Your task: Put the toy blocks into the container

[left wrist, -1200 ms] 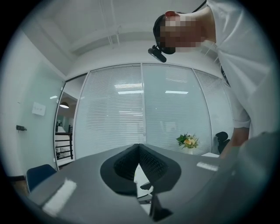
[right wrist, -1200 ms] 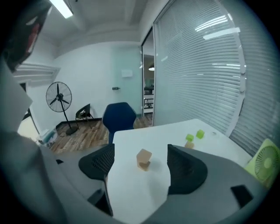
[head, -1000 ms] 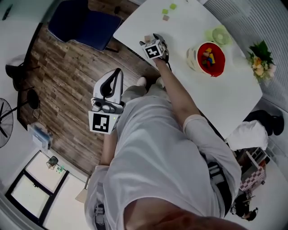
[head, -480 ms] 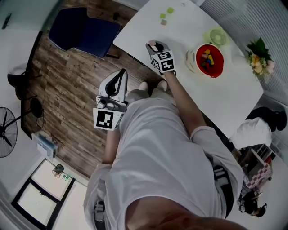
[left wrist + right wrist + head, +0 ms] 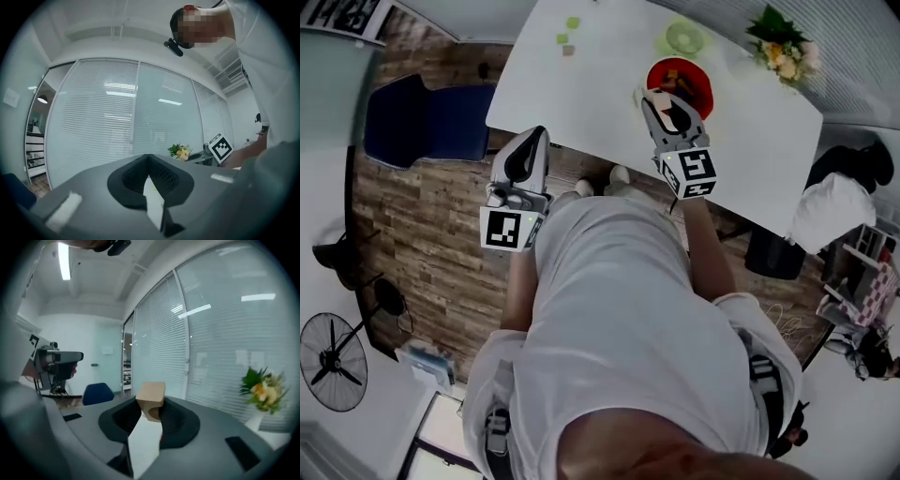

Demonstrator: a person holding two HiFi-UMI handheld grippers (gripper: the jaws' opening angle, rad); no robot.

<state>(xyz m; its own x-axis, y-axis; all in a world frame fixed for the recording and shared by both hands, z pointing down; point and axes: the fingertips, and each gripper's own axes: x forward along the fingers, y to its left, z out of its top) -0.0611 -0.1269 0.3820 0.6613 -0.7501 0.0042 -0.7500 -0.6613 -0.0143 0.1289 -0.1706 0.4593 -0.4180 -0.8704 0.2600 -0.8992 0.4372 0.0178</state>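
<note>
The red container (image 5: pixel 706 84) stands on the white table (image 5: pixel 600 89) with several coloured blocks (image 5: pixel 675 79) inside. My right gripper (image 5: pixel 664 99) hovers at the container's near-left rim. It is shut on a tan wooden block (image 5: pixel 151 399), which pokes up between its pads in the right gripper view. Two green blocks (image 5: pixel 573 22) and a brown one (image 5: pixel 568 51) lie at the table's far left. My left gripper (image 5: pixel 534 136) is held off the table's near edge with its jaws together and nothing in them (image 5: pixel 148 164).
A pale green lid (image 5: pixel 684 37) lies beyond the container, and a vase of flowers (image 5: pixel 783 42) stands to its right. A blue chair (image 5: pixel 431 117) sits on the wooden floor left of the table. A fan (image 5: pixel 337 361) stands at the lower left.
The right gripper closed on the tan block near the table's front edge, lifted it and carried it right to the red container. The left gripper hardly moved.
</note>
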